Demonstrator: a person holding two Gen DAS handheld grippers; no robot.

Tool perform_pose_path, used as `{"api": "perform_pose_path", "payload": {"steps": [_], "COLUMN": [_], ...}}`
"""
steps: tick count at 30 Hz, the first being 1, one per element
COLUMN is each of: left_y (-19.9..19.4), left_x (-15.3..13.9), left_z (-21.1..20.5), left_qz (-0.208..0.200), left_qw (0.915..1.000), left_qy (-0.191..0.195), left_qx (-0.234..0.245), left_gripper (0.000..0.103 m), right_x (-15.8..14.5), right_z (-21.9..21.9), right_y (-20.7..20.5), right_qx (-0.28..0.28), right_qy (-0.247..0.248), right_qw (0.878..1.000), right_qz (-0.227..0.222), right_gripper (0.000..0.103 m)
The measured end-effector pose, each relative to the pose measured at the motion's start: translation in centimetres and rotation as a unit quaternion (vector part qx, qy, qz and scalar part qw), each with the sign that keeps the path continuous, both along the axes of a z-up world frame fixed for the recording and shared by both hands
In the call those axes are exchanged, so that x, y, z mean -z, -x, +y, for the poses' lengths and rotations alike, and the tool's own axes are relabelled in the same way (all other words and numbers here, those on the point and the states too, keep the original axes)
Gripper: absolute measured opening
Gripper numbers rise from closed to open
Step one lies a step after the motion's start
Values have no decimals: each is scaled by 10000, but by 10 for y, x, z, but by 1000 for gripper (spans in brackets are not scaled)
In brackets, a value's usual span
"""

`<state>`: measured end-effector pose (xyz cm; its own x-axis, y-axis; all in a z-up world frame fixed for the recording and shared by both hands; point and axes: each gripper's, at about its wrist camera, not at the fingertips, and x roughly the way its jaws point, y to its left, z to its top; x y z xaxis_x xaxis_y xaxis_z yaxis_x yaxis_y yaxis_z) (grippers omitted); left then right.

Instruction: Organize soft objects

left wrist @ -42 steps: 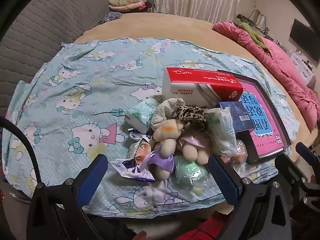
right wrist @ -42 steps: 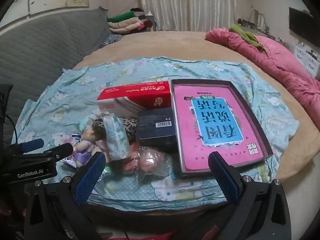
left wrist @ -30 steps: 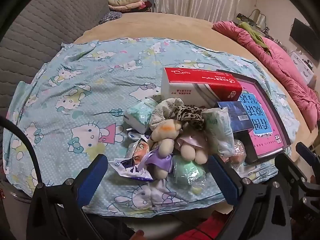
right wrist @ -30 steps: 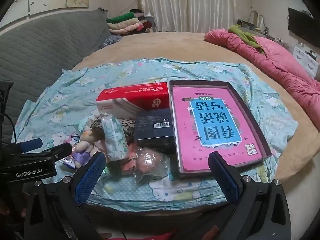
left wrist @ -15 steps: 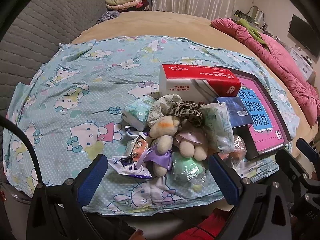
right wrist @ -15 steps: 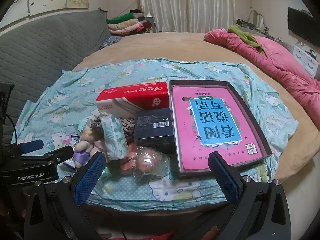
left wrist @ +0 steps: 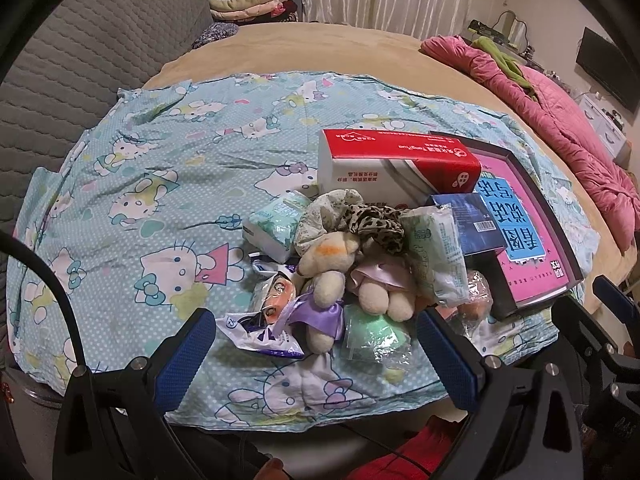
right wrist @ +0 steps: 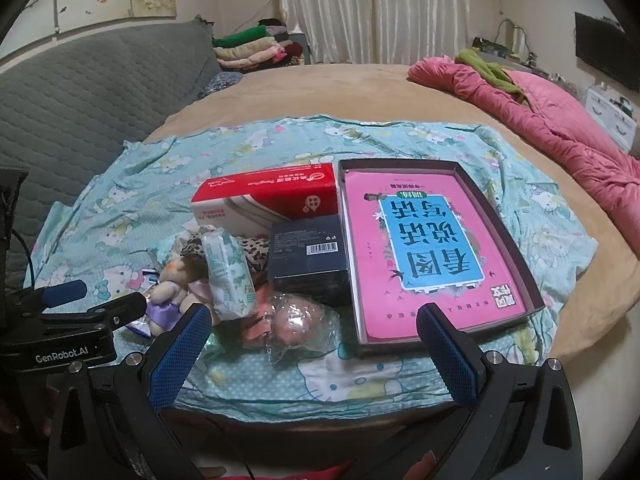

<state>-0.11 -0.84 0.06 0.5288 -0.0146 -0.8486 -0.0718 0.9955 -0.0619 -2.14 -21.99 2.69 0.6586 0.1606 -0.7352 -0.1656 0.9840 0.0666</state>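
A heap of soft things lies on the cartoon-cat sheet: two cream plush toys, a leopard-print scrunchie, tissue packs, a green wrapped ball and a pink wrapped ball. My left gripper hovers open just before the heap's near edge, nothing between its fingers. The right gripper is open too, low in front of the pink ball and the tissue pack. The left gripper's body shows at the right wrist view's left edge.
A red and white tissue box, a dark blue box and a tray holding a pink book stand behind and right of the heap. A pink quilt lies far right, a grey sofa left, folded clothes at the back.
Both views have shifted only slightly; the left gripper has risen a little over the heap. Nothing was taken or let go.
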Motion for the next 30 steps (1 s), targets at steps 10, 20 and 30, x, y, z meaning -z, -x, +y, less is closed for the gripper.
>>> {"api": "perform_pose_path", "payload": {"steps": [10,20,30], "left_y": [0,0,1], "left_x": [0,2,6], "left_z": [-1,-1,4], "left_qz": [-13,0,70], "left_qw": [10000,10000,9998], "left_qy": [-5,16,154], "left_qx": [8,-13,-92], "left_gripper": [101,101,101], "right_x": [0,1,2], "right_z": [-1,0,3], "right_y": [0,0,0], "right_qx": [4,-24,-92], "right_qy": [-8,3,52], "right_qw": [10000,10000,9999], "right_qz": [-12,-26,-14], "right_gripper": [103,103,103]}}
